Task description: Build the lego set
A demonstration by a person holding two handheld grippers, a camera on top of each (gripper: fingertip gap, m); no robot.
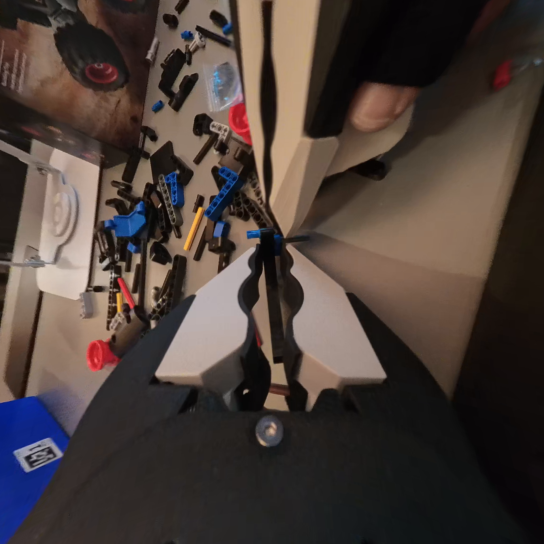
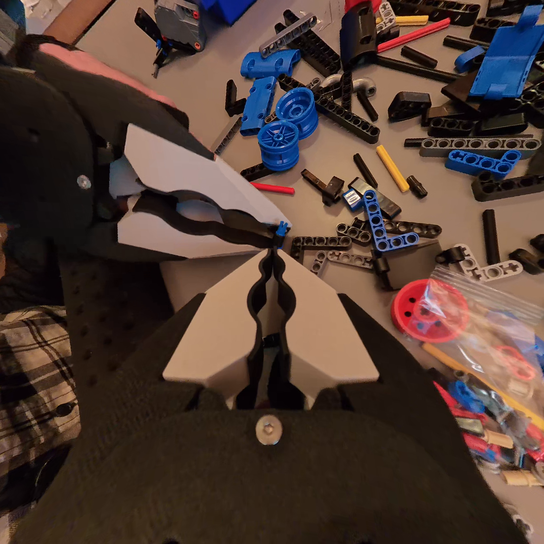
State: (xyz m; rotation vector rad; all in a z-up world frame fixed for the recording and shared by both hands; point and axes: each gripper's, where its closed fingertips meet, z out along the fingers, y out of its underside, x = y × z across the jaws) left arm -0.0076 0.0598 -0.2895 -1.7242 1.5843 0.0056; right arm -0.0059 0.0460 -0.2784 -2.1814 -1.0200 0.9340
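The left tool (image 1: 270, 250) grips a black beam (image 1: 272, 294) lengthwise; the right tool (image 2: 272, 253), shut on a thin black rod (image 1: 297, 239), meets its blue-pinned (image 2: 281, 229) tip crosswise.

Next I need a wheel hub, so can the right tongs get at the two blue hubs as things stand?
Probably not yet: the right tongs are shut on a thin black part at the blue pin. The blue hubs lie uncovered beyond.

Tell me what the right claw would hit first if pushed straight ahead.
The left claw's held piece: the black beam with blue pins sits right off the right claw's shut tips. Depth is uncertain.
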